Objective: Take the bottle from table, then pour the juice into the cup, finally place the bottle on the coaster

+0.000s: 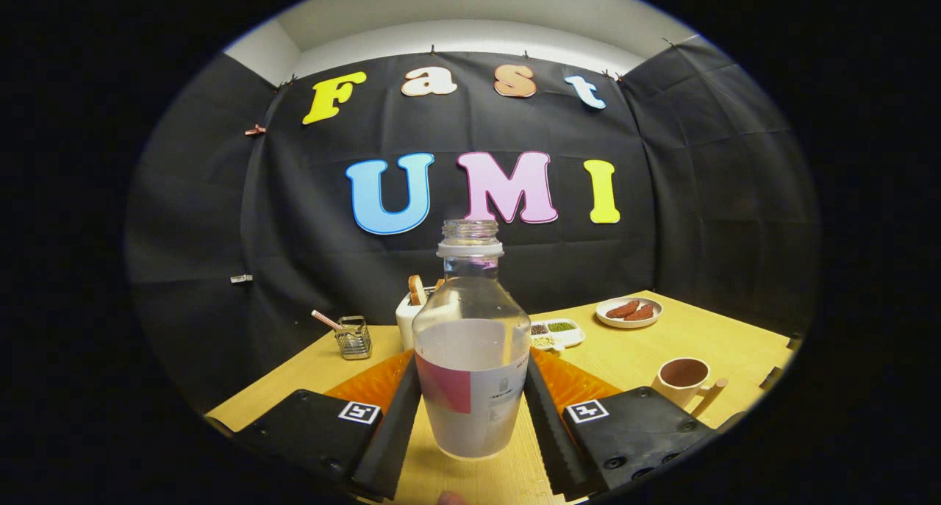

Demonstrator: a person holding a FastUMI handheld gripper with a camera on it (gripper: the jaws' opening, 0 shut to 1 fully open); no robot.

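Note:
A clear, uncapped bottle (470, 387) stands upright between my fingers, about half full of pale juice, with a white and pink label. My gripper (471, 365) is shut on it, one finger (401, 417) against each side of its lower body. Whether its base rests on the wooden table (470, 479) or hangs just above it, I cannot tell. An orange coaster (367, 384) lies flat right behind the bottle and spreads out past both fingers. A beige cup (684, 378) with a side handle sits on the table to the right, beyond my right finger.
Past the coaster stand a white holder with bread (409, 312), a wire basket with a straw (353, 337) to its left, and a small divided dish of beans (556, 334). A plate with sausages (628, 312) lies far right. The table's right edge (779, 358) is near the cup.

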